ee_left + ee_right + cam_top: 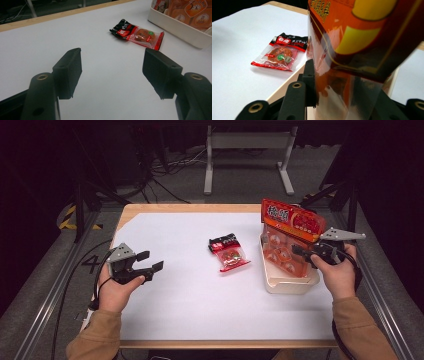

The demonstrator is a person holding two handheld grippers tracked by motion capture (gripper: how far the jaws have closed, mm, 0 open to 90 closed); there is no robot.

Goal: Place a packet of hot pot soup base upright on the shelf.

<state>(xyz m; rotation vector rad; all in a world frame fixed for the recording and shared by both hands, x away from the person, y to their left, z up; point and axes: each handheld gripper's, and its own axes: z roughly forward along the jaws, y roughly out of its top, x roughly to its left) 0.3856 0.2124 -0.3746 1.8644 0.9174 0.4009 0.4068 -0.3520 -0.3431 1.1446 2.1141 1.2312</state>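
Spanning most of the scene, the white-covered counter carries a cream tray at its right side. Standing in that tray is a large orange snack bag, upright and leaning a little, its clear lower part clamped between the jaws of the right tongs. Left of the tray, near the counter's middle, lies a small red-and-black snack packet. At the near left, the left tongs hang with jaws apart, holding nothing.
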